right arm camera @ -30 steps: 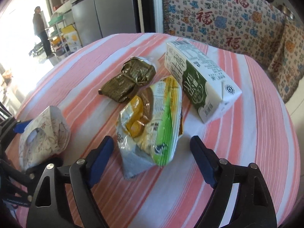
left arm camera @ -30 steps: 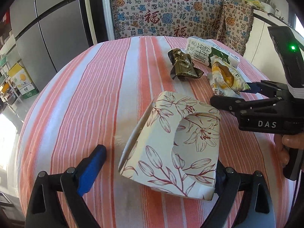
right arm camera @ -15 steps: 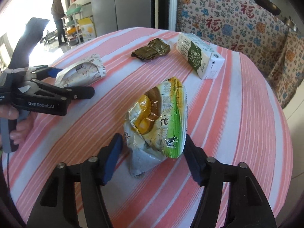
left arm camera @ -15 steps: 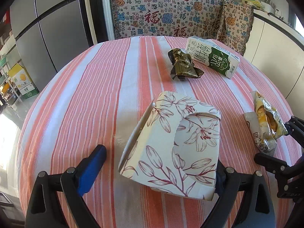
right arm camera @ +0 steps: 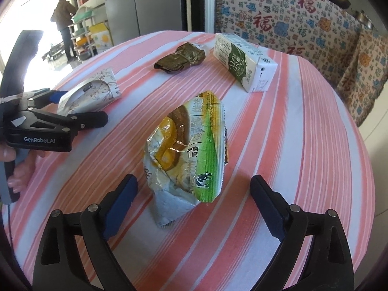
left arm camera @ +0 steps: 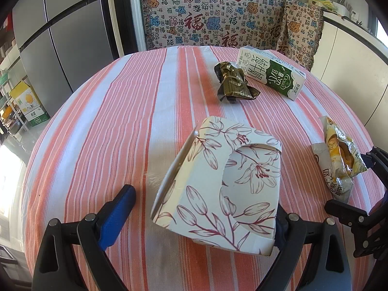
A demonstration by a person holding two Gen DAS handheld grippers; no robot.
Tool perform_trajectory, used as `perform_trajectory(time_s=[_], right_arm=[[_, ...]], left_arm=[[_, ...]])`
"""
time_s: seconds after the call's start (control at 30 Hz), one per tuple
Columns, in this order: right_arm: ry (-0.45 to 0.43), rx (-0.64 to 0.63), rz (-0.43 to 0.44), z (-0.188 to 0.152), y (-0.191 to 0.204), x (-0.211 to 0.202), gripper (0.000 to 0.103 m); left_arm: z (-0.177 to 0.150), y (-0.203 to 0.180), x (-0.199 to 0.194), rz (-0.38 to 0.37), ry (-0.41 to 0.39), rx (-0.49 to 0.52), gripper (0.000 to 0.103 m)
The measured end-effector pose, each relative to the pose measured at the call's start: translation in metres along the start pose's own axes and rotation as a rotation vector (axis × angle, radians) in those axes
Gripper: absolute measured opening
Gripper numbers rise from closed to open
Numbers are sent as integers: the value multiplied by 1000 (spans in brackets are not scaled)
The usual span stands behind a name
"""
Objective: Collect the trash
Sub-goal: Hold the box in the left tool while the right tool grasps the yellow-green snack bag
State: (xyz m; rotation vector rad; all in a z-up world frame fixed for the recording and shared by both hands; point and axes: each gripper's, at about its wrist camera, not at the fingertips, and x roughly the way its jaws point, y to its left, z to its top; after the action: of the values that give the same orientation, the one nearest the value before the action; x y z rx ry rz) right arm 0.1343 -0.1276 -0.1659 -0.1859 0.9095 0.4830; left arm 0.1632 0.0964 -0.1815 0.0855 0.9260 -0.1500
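A crumpled yellow-green snack wrapper (right arm camera: 188,155) lies on the striped table between the fingers of my right gripper (right arm camera: 194,198), which is open around it. It also shows in the left wrist view (left arm camera: 339,162). A flattened floral paper box (left arm camera: 223,184) lies between the open fingers of my left gripper (left arm camera: 198,208); its right finger is hidden behind the box. The box shows in the right wrist view (right arm camera: 94,94) too. A dark green leaf-wrapped packet (left arm camera: 232,82) (right arm camera: 181,58) and a green-white milk carton (left arm camera: 271,72) (right arm camera: 242,63) lie farther back.
The round table (left arm camera: 109,133) has a pink and white striped cloth. A patterned chair back (left arm camera: 213,19) stands behind it. A grey fridge (left arm camera: 60,36) stands at the left. A person (right arm camera: 64,21) stands far off in the right wrist view.
My right gripper pulled the snack wrapper back from beside the carton toward the table's near right edge. Its jaws have now opened wider around the wrapper. The left gripper and box have not moved.
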Motion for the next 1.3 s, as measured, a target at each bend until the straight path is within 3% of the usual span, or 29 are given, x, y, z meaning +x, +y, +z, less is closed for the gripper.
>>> perform_trajectory(time_s=[0.17, 0.27, 0.33, 0.43, 0.5, 0.6, 0.7, 0.73, 0.77, 0.8, 0.83, 0.87, 1.07, 1.3], right_arm=[[2, 3, 6, 1, -2, 1, 97], [-1, 16, 51, 1, -6, 1, 101], [13, 25, 87, 2, -11, -1, 101], [73, 40, 111, 12, -15, -7, 90], [46, 59, 126, 22, -14, -16, 89], [52, 44, 91, 40, -8, -20, 88], [131, 48, 96, 49, -7, -5, 86], [142, 57, 95, 50, -9, -3, 70], [141, 64, 97, 50, -11, -4, 52], [125, 70, 105, 49, -11, -9, 48], [107, 72, 106, 48, -11, -16, 37], [88, 71, 104, 45, -11, -23, 32], [11, 112, 113, 26, -25, -65, 26], [-48, 222, 95, 1, -83, -106, 26]], left_arm=[[-1, -1, 0, 1, 0, -1, 96], [-1, 1, -1, -10, 2, 3, 96], [0, 3, -2, -41, 12, 34, 97], [1, 5, -8, -112, 38, 67, 97], [3, 4, -17, -171, 22, 84, 97], [9, -9, -20, -127, 6, 161, 97], [13, -12, -13, -121, 33, 174, 95], [13, -11, -11, -138, 41, 168, 83], [13, -12, -11, -170, 50, 165, 62], [12, -13, -12, -190, 55, 164, 54], [11, -15, -18, -179, 36, 165, 47], [11, -16, -25, -176, 17, 163, 41], [9, -35, -41, -165, 4, 139, 37], [18, -99, -59, -239, -19, 138, 37]])
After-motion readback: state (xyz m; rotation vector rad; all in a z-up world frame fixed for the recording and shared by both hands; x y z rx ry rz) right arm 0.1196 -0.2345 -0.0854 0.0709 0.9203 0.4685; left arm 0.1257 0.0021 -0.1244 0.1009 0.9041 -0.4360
